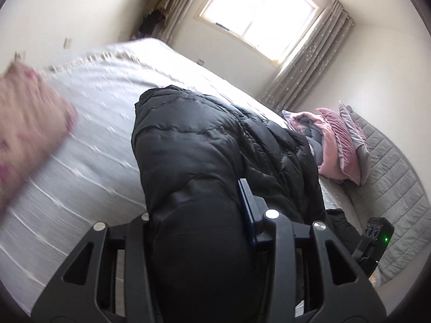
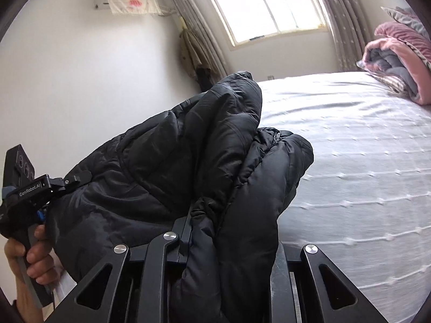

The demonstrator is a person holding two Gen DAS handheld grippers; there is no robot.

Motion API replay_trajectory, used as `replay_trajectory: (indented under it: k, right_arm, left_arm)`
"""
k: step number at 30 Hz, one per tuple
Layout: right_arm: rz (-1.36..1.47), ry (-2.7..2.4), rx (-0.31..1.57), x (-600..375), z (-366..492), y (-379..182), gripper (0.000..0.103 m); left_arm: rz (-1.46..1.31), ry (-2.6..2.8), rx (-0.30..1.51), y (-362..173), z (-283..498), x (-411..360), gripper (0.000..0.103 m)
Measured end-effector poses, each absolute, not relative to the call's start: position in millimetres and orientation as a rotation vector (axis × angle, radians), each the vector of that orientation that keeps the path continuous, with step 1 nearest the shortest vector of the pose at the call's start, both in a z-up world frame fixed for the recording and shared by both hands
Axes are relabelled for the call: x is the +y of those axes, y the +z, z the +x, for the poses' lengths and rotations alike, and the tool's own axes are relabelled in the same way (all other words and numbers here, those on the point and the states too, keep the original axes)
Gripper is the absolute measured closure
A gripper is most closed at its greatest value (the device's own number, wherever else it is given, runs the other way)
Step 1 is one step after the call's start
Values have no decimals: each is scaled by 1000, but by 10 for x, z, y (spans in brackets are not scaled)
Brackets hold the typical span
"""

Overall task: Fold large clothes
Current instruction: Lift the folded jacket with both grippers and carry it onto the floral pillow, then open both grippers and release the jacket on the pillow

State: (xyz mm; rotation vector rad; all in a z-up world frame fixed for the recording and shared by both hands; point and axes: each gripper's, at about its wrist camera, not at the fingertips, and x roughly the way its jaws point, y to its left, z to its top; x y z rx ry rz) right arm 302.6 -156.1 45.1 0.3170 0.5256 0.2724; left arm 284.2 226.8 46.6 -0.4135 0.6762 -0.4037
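Observation:
A black puffer jacket (image 1: 194,140) lies bunched on the white bed and rises toward both cameras. My left gripper (image 1: 199,215) is shut on a thick fold of it; one finger (image 1: 246,204) shows at the fold's right side, while the other is hidden under the cloth. In the right wrist view the same jacket (image 2: 167,161) hangs in a lifted heap. My right gripper (image 2: 229,245) is shut on a padded roll of it, with one finger (image 2: 184,231) pressed against the fabric. A hand (image 2: 29,258) grips the left gripper's handle at the far left.
The bed's white textured cover (image 2: 363,161) stretches to the right. A pile of pink and grey bedding (image 1: 336,145) sits near the headboard side, on a grey quilted mat (image 1: 393,183). A blurred pink cushion (image 1: 29,123) is at the left. Window and curtains stand behind.

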Motion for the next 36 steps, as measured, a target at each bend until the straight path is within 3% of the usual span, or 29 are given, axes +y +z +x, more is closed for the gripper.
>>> replay_trajectory:
  k: [8,10,12,15,16,17,18,24,32,36]
  right_arm:
    - [488,525,428,125,3448,852,81]
    - [547,597,470,655,3566,794,81]
    - [574,651,586,1204,3684,563,76]
    - [577,715,851,1876,3757,-3,59]
    - [580,738,882,1962,3727,-123,36]
    - [583,772,883,1994,3676,-191,27]
    - [560,790,859,1978,3602,-197,26]
    - [391,775,804,1449,3435,9,26]
    - [129,770,757,981,2652,191,26]
    - [43,810,721,720,2215,375,26]
  left_arm:
    - [-400,-191,563,1331,2847,4175,59]
    - [-410,-70,568,1333,2851,4730,53]
    - [-412,108,576,1150,2853,5197,35]
    - [-496,293,662,697,2892,5752,28]
    - [-562,297,678,539,2862,5907,28]
    - [-626,287,674,429,2811,6007,28]
    - [-679,272,662,357,2752,6073,28]
    - [-528,288,559,642,2346,5731,28]
    - [-286,244,594,645,1484,4440,22]
    - [-157,342,597,543,961,3906,5]
